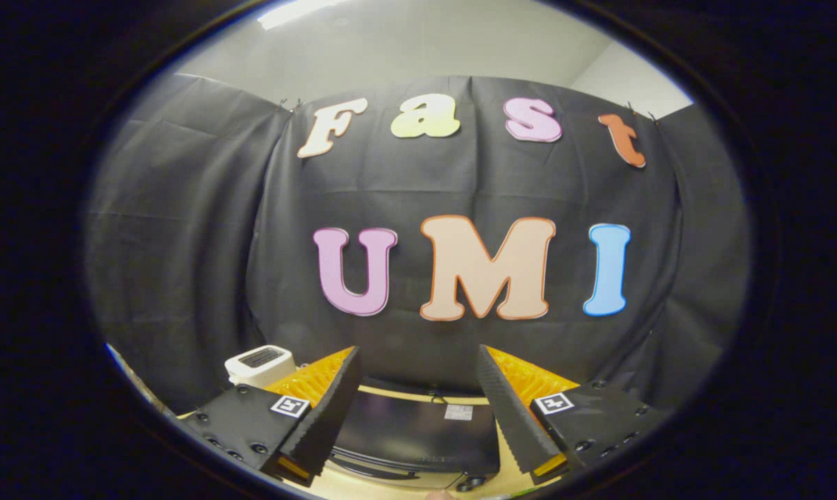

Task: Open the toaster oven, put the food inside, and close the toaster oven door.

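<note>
My gripper point(418, 364) is held high and is open, with nothing between its fingers. Below and between the fingers I look down on the black toaster oven point(418, 430). Its flat top shows, with its front edge and a knob point(475, 481) at the lower right. It stands on a light wooden table point(512, 462). I cannot tell from here whether its door is open or closed. The food is hidden from me.
A white slot toaster point(260, 364) stands behind my left finger, to the left of the oven. The black cloth wall hangs close behind the table. A pale wall and ceiling rise above the cloth.
</note>
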The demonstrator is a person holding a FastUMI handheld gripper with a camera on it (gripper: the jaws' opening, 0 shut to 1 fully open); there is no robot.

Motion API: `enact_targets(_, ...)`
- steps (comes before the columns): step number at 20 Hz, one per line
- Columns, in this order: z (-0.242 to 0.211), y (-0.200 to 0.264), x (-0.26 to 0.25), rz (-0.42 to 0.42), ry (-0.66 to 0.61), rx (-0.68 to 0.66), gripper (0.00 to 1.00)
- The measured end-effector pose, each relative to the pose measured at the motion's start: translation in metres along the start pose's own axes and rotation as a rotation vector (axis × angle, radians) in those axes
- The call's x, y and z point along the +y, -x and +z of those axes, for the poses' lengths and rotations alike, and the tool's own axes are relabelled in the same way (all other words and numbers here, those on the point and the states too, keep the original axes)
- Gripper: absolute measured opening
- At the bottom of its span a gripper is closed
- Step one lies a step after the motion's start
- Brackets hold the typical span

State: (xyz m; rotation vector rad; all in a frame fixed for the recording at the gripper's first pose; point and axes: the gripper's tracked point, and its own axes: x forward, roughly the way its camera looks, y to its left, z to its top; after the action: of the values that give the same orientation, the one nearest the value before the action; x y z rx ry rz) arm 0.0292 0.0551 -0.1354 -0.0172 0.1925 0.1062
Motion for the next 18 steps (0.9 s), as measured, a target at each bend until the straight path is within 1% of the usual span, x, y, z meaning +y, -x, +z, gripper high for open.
enact_targets(5, -0.083, -0.015, 0.004, 0.000, 0.011, 0.148, 1.00)
enact_targets(9, -0.138, -0.021, 0.005, -0.006, 0.026, 0.250, 1.00)
enact_targets(13, -0.184, -0.022, 0.006, -0.003, 0.078, 0.332, 1.00)
enact_targets(17, -0.212, -0.017, 0.008, -0.003, 0.104, 0.389, 1.00)
enact_targets(18, -0.211, -0.016, 0.008, -0.001, 0.103, 0.380, 1.00)
